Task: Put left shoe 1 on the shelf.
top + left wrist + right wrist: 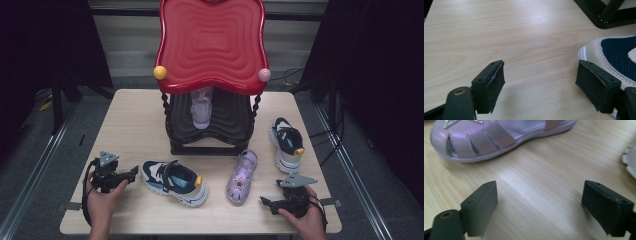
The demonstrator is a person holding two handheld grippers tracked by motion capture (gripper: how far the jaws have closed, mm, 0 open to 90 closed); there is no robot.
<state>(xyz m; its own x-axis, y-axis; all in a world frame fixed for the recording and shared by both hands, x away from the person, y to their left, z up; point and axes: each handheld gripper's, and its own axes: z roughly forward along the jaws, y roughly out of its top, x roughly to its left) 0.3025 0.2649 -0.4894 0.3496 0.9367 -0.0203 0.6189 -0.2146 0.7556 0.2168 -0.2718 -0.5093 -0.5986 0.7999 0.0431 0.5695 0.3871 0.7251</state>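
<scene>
Both grippers sit low at my edge of the counter [130, 120], jaws spread wide and pinching nothing. Just past the left gripper [134, 173] lies the navy-and-white sneaker [175, 181] on its sole, its white end turned toward my jaws; in the left gripper view that padded end [596, 52] is beside my right-hand pad, near but not clearly touching. I judge this shoe light and soft through the mesh upper, so a squeeze there would just fold it. The rubber-edged sole and stiffer rim look like the better hold, across the width. Ahead of the right gripper [263, 201] lies the lilac sandal [242, 176], glossy and strappy [474, 140]; I expect it to be slick, so I would pinch sole and strap together. A second sneaker [286, 142] rests at the right, and another lilac sandal [201, 107] stands on the lower tier of the red-topped rack [212, 40].
</scene>
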